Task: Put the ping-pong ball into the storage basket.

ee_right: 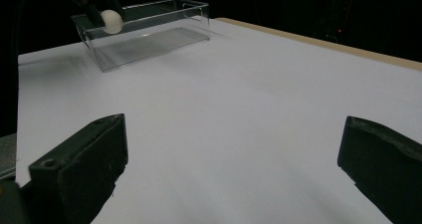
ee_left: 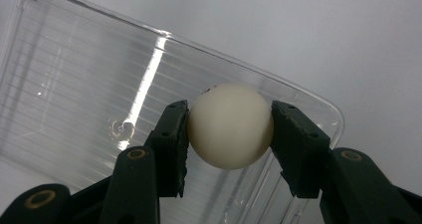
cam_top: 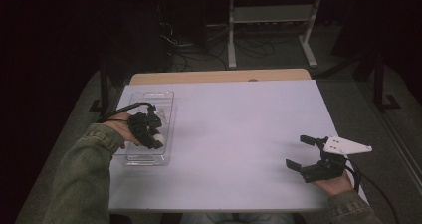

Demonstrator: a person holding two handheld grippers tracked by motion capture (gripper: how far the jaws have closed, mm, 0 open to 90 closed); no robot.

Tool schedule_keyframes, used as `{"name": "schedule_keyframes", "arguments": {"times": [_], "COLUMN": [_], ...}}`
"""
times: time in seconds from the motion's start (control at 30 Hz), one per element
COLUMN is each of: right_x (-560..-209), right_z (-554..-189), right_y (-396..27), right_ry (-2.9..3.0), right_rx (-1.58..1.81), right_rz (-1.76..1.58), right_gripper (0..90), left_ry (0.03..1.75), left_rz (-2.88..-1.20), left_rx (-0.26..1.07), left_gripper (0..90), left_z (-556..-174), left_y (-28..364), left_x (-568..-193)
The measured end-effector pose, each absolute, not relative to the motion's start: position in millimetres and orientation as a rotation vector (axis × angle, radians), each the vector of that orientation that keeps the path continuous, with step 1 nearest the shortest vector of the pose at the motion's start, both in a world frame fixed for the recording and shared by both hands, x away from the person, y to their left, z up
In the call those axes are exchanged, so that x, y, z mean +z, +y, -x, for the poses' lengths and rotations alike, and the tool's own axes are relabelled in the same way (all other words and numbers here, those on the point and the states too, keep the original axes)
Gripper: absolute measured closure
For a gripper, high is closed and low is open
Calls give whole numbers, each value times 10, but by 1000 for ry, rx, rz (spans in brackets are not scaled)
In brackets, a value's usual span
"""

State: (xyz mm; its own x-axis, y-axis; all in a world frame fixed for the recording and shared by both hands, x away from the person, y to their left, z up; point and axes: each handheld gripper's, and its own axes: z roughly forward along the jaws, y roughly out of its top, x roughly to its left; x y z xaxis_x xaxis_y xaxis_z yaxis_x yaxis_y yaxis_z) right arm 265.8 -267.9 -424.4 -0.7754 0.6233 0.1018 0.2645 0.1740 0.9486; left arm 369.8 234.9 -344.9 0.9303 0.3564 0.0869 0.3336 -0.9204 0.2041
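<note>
White and smooth, the ping-pong ball (ee_left: 230, 125) sits pinched between the 2 black jaws of the left tongs (ee_left: 230, 134), one pad pressed against each side of it. In the left gripper view the ball hangs over the clear plastic bin (ee_left: 74, 99), whose ribbed floor shows beneath it; the right gripper view shows it level with the bin's near corner, at about rim height. Whether it has passed below the rim cannot be told.

The right tongs (cam_top: 301, 153) rest near the right edge of the white bench (cam_top: 239, 134), well apart from the bin, jaws spread wide with nothing between them.

The step in hand looks like placing the ball into the bin, and it seems nearly done. The next move calls for lowering the ball toward the bin floor, keeping clear of the walls, then easing the jaws apart gently, since a light round ball is likely to bounce or roll if dropped from a height.
</note>
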Motion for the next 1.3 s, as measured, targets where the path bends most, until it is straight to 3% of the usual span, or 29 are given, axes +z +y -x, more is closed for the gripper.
{"name": "schedule_keyframes", "arguments": {"times": [1.3], "right_x": [-4252], "right_z": [-2653], "right_y": [-2679], "right_ry": [2160], "right_rx": [1627], "right_rz": [-851], "right_gripper": [0], "left_ry": [578], "left_rz": [-2963], "left_rx": [100], "left_gripper": [505], "left_z": [-3796], "left_y": [2334], "left_x": [-3798]}}
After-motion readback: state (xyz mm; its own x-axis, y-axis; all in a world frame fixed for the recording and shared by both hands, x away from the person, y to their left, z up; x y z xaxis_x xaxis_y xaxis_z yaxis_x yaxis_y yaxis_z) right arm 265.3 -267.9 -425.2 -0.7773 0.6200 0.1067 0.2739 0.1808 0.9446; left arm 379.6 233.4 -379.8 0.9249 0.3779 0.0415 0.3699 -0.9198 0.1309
